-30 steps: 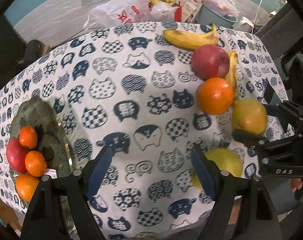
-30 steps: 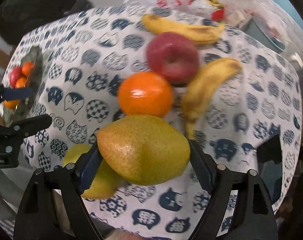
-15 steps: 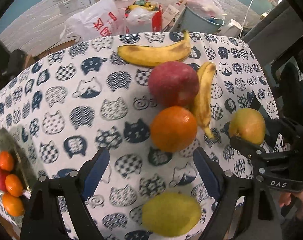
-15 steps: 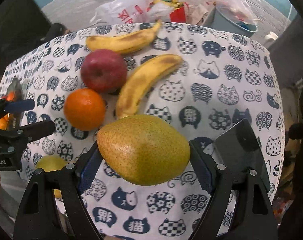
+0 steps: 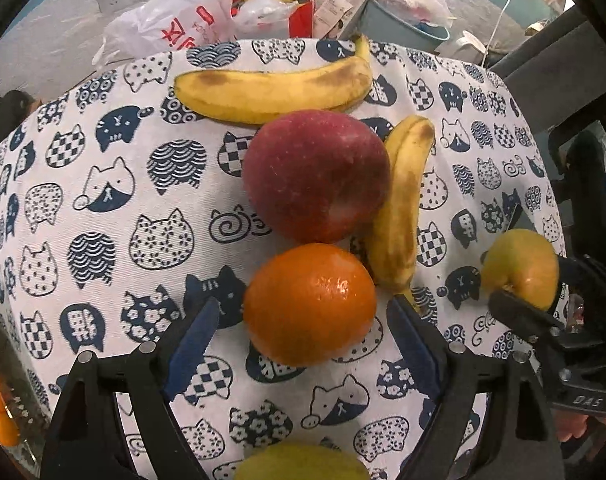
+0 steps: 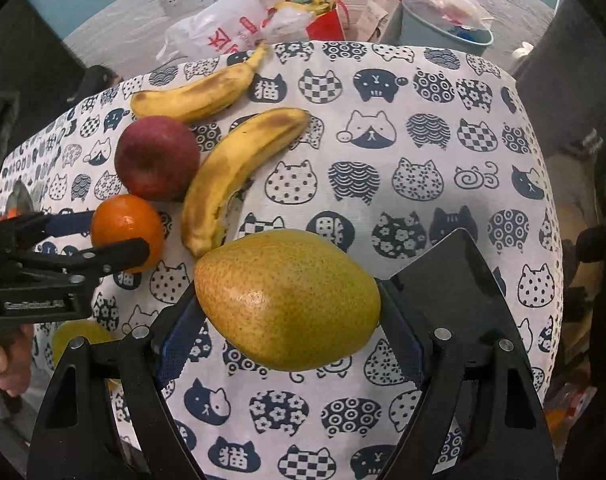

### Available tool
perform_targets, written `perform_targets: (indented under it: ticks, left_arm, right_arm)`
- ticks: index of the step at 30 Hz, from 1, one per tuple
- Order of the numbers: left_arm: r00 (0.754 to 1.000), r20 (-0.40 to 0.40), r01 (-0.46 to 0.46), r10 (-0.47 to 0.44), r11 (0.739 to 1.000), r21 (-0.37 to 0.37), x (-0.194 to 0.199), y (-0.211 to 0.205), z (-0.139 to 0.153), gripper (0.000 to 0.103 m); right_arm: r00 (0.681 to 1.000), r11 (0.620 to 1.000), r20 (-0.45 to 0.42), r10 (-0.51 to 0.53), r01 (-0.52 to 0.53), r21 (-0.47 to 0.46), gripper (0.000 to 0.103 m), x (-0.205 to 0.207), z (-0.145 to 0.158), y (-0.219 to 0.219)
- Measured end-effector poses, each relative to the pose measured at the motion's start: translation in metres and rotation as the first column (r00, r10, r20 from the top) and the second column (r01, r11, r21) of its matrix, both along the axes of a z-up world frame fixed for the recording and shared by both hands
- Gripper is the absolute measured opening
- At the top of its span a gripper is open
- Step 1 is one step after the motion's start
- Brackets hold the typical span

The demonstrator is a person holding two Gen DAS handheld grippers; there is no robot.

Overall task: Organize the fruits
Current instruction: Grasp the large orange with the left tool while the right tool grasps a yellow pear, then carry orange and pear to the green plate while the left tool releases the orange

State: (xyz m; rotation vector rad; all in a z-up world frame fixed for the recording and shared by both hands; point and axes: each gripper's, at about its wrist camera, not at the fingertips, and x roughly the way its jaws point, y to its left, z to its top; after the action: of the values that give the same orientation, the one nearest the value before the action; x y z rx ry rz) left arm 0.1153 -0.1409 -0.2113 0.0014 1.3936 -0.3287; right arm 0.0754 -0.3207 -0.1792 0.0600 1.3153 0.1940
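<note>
Right jaws clamping pear (image 6: 287, 300); left jaws wide around orange (image 5: 309, 304).

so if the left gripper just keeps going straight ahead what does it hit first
Most likely the orange, which sits between the open fingers of the left gripper. The red apple lies right behind it. Depth is hard to judge in this fisheye view.
</note>
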Motion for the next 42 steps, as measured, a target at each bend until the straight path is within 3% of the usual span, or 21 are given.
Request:
perform_targets:
  ticks: [2,3,5,17,26,42]
  left_arm:
    - [1.000,0.000,0.004,-0.004,1.000,0.002,0.000,0.000,-0.004,0.086]
    - [1.000,-0.001,0.009,-0.009,1.000,-0.006,0.000,0.001,-0.005,0.077]
    - [1.000,-0.004,0.023,-0.023,0.999,-0.045,0.000,0.002,-0.006,0.067]
    - [0.997,0.058,0.051,-0.052,0.999,0.015,-0.010,0.012,0.007,0.066]
    - [0.992,0.116,0.039,-0.042,0.999,0.023,-0.027,0.031,0.041,0.066]
    - [0.974,0.212,-0.082,0.081,0.997,-0.008,-0.059,0.107,0.090,0.066]
  right_arm:
    - [1.000,1.000,-0.001,-0.004,0.004,-0.001,0.082,0.001,-0.001,-0.001]
    - [1.000,1.000,-0.002,-0.005,0.005,-0.001,0.082,0.001,-0.001,-0.001]
    - [1.000,1.000,-0.002,-0.004,0.004,-0.001,0.083,0.002,0.000,0.000]
    - [0.999,0.999,0.033,0.038,-0.038,0.002,0.083,0.004,0.006,0.018]
    - [0.994,0.997,0.082,0.068,-0.070,0.015,0.083,0.002,0.026,0.035]
    - [0.969,0.979,0.168,0.181,-0.193,0.058,0.083,-0.002,0.064,0.104]
